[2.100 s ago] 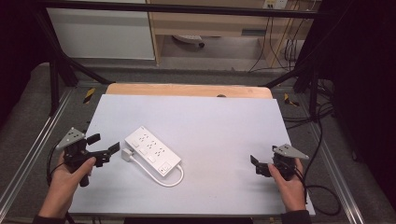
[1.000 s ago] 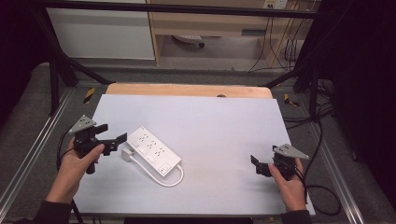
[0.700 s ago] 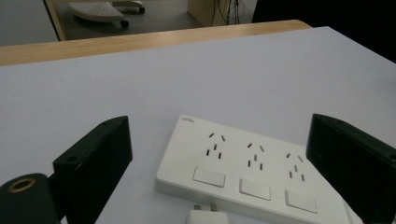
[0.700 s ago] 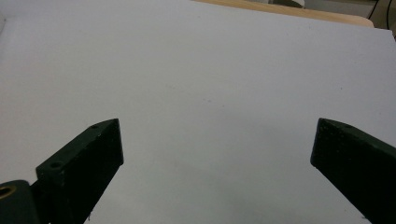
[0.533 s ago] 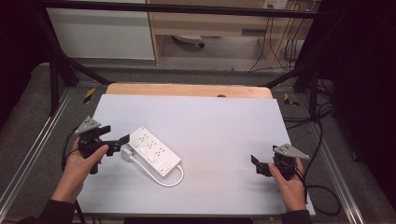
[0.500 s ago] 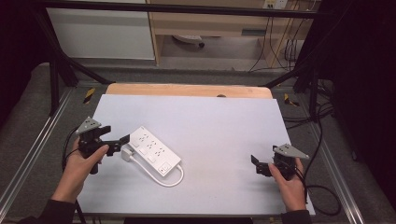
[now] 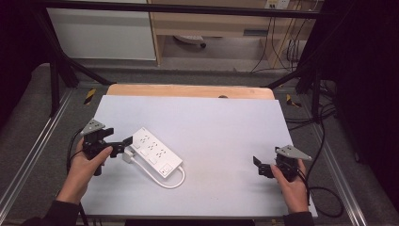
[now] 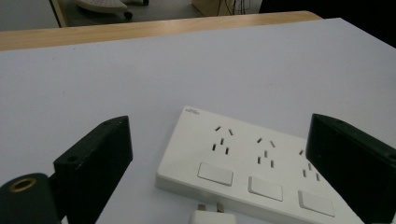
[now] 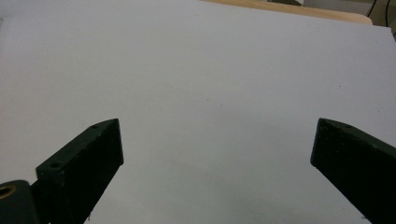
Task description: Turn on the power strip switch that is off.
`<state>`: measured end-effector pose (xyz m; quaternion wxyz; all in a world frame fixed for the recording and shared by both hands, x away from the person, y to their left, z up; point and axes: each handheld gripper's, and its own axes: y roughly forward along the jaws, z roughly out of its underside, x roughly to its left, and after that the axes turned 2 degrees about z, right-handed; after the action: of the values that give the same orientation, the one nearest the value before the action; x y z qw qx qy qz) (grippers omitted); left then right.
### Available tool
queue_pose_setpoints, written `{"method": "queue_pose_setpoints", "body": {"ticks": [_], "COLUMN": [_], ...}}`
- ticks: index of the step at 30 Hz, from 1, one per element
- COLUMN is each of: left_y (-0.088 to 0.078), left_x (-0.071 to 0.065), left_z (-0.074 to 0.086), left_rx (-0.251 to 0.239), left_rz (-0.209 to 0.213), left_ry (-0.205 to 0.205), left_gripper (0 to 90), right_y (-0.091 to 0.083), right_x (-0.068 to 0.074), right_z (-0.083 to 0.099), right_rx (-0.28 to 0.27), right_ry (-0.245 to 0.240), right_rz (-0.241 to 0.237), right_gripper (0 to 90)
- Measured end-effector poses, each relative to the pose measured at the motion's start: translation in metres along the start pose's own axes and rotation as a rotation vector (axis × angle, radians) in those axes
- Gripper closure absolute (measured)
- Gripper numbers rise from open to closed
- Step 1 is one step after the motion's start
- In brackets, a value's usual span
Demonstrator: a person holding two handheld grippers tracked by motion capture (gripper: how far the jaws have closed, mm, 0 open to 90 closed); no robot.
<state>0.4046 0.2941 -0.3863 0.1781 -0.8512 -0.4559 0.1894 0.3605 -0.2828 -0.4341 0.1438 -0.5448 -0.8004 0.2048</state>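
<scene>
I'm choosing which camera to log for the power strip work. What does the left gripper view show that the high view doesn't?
Left gripper view: the power strip close up, with its socket slots, three rocker switches and a small logo.

High view: the strip's looped cable, both hands, and the right tool far off at the table's right edge.

Both: the strip, its white plug, the open left tool by the strip's end, and the white table.

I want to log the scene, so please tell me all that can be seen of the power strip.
The power strip is a flat white block, plastic by its look, lying face up and slantwise on the left part of the table. It bears socket groups, each with a rocker switch. Its white cord loops back to a plug beside it. The left gripper, jaws open, is at its end; contact cannot be told.
</scene>
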Motion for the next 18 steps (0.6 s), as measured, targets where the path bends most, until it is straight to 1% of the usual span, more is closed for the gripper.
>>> {"method": "queue_pose_setpoints", "body": {"ticks": [6,8,11,18], "left_y": [0.0046,0.0051,0.0058,0.0101], "left_x": [-0.0006,-0.0007,-0.0001,0.0005], "left_z": [0.0021,0.0019,0.0017,0.0048], "left_rx": [0.016,0.015,0.018,0.034], "left_rz": [-0.001,-0.013,-0.015,-0.017], "left_ry": [-0.007,-0.010,-0.026,-0.034], "left_gripper": [8.2,9.8,13.7,13.7], "right_y": [-0.0002,-0.0002,-0.0006,-0.0010], "right_x": [-0.0011,-0.0012,-0.0012,-0.0018], "right_z": [0.0000,0.0000,-0.0002,-0.0001], "right_rx": [0.001,0.000,-0.004,-0.004], "right_ry": [0.003,0.003,-0.001,0.002], "right_rz": [0.000,-0.001,-0.001,0.002], "right_gripper": [2.8,2.8,2.8,2.8]}}
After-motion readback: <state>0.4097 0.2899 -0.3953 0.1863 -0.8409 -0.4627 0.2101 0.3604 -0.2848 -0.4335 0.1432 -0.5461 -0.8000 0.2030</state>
